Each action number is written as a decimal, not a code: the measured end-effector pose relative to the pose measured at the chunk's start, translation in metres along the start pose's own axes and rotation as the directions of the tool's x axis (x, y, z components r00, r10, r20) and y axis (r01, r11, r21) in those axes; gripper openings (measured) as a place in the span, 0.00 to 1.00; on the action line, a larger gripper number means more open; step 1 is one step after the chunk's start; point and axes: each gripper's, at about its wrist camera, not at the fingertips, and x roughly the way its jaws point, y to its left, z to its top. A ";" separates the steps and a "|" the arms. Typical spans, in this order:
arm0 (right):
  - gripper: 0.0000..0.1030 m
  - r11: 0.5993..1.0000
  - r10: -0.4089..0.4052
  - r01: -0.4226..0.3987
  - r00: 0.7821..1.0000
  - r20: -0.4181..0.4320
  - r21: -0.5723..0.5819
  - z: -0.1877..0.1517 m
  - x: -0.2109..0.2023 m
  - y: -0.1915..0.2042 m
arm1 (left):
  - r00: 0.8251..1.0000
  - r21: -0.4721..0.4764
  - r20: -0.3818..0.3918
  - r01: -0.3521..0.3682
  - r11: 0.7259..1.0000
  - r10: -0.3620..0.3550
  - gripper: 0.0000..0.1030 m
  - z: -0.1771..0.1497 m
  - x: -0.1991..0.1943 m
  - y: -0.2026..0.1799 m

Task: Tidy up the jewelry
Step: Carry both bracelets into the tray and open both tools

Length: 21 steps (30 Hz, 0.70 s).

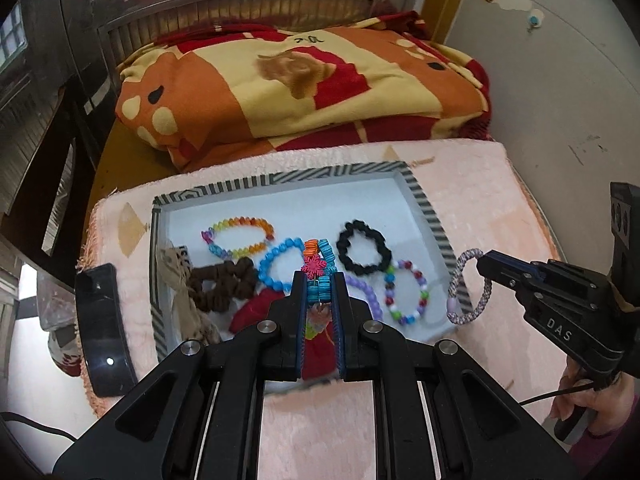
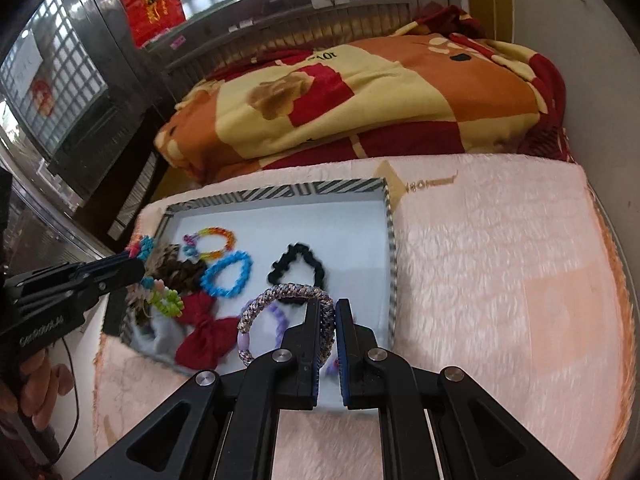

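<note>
A white tray with a striped rim [image 1: 430,216] [image 2: 390,248] lies on a pink plush mat and holds several bracelets and hair ties. My left gripper [image 1: 319,280] is shut on a multicoloured bead bracelet [image 1: 320,258] with a pink snowflake charm, held above the tray; it also shows in the right wrist view [image 2: 142,250]. My right gripper [image 2: 328,312] is shut on a braided grey-purple hair tie [image 2: 280,296], held over the tray's right front; it also shows in the left wrist view [image 1: 468,286].
In the tray lie a rainbow bracelet [image 1: 240,236], a blue bead bracelet [image 1: 276,264], a black scrunchie [image 1: 362,252], a brown scrunchie [image 1: 224,284], a red bow [image 2: 208,332] and a mixed bead bracelet [image 1: 406,296]. A black phone [image 1: 102,328] lies left. A folded blanket [image 1: 300,84] lies behind.
</note>
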 end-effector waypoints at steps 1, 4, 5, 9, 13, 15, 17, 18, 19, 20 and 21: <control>0.06 1.000 -0.004 0.004 1.000 -0.005 -0.004 0.004 0.004 -0.001 | 1.000 -0.004 -0.005 -0.004 1.000 0.004 0.10 0.003 0.005 0.000; 0.06 1.000 -0.011 0.011 0.999 -0.030 -0.015 0.018 0.024 -0.005 | 1.000 -0.017 -0.021 -0.018 1.000 0.017 0.10 0.011 0.022 0.001; 0.06 1.000 -0.013 0.012 0.999 -0.035 -0.019 0.020 0.029 -0.006 | 0.999 -0.024 -0.029 -0.023 0.999 0.022 0.10 0.014 0.029 0.001; 0.06 0.999 -0.022 0.020 0.998 -0.063 -0.040 0.033 0.055 -0.010 | 0.998 -0.046 -0.057 -0.036 0.998 0.033 0.10 0.023 0.052 0.003; 0.06 0.998 -0.036 0.031 0.996 -0.085 -0.061 0.043 0.076 -0.012 | 0.995 -0.059 -0.082 -0.060 0.996 0.056 0.10 0.030 0.074 0.006; 0.06 0.996 -0.051 0.044 0.994 -0.096 -0.076 0.046 0.086 -0.013 | 0.994 -0.065 -0.093 -0.071 0.995 0.065 0.10 0.033 0.083 0.009; 0.06 0.994 -0.071 0.061 0.992 -0.105 -0.092 0.049 0.095 -0.014 | 0.992 -0.068 -0.100 -0.083 0.994 0.076 0.10 0.035 0.090 0.012; 0.06 0.993 -0.077 0.066 0.991 -0.110 -0.096 0.050 0.098 -0.015 | 0.991 -0.070 -0.104 -0.087 0.994 0.080 0.10 0.036 0.094 0.013; 0.06 0.993 -0.082 0.071 0.990 -0.114 -0.099 0.050 0.102 -0.015 | 0.991 -0.071 -0.108 -0.091 0.993 0.083 0.10 0.037 0.097 0.014; 0.06 0.992 -0.086 0.074 0.989 -0.117 -0.102 0.051 0.105 -0.016 | 0.990 -0.072 -0.112 -0.096 0.993 0.088 0.10 0.037 0.101 0.015; 0.06 0.991 -0.090 0.078 0.989 -0.120 -0.106 0.051 0.108 -0.016 | 0.989 -0.074 -0.115 -0.100 0.992 0.091 0.10 0.037 0.104 0.016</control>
